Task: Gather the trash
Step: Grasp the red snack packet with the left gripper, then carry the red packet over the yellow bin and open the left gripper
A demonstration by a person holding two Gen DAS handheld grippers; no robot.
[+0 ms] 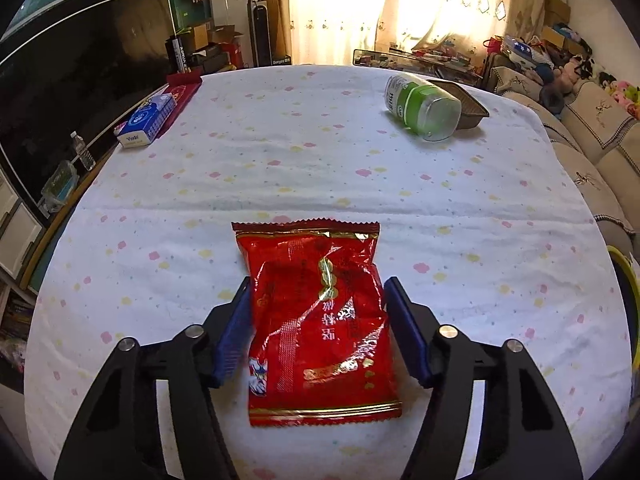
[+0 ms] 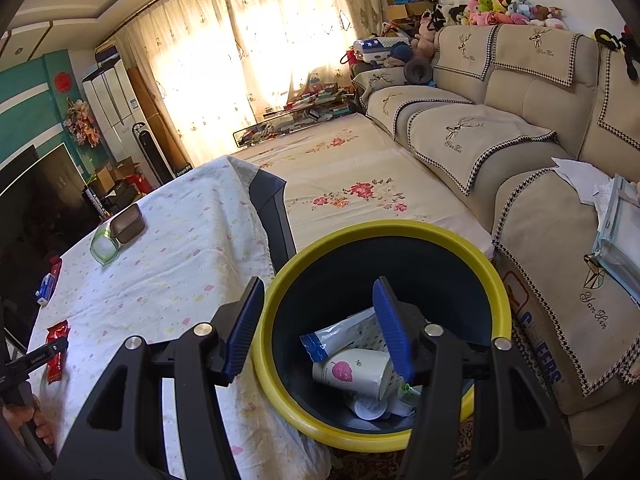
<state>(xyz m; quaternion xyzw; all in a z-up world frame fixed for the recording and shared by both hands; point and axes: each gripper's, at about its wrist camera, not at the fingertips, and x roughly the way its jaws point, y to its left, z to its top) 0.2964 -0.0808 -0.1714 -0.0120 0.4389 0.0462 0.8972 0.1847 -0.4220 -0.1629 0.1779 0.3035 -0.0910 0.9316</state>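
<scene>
A red snack packet (image 1: 320, 320) lies flat on the spotted tablecloth (image 1: 320, 160). My left gripper (image 1: 318, 294) is open, its blue pads on either side of the packet, the left pad (image 1: 234, 332) close to its edge. A green-labelled clear bottle (image 1: 424, 106) lies on its side at the far right, against a brown tray (image 1: 468, 106). My right gripper (image 2: 318, 300) is open and empty above a yellow-rimmed bin (image 2: 492, 264) holding a paper cup (image 2: 352, 372) and a wrapper (image 2: 344, 332). The packet (image 2: 56, 348) also shows far left in the right wrist view.
A blue tissue box (image 1: 148, 120) and a red box (image 1: 184, 88) sit at the table's far left edge. The bin stands on the floor beside the table, next to a beige sofa (image 2: 540, 152). A low floral-covered surface (image 2: 352, 168) lies beyond.
</scene>
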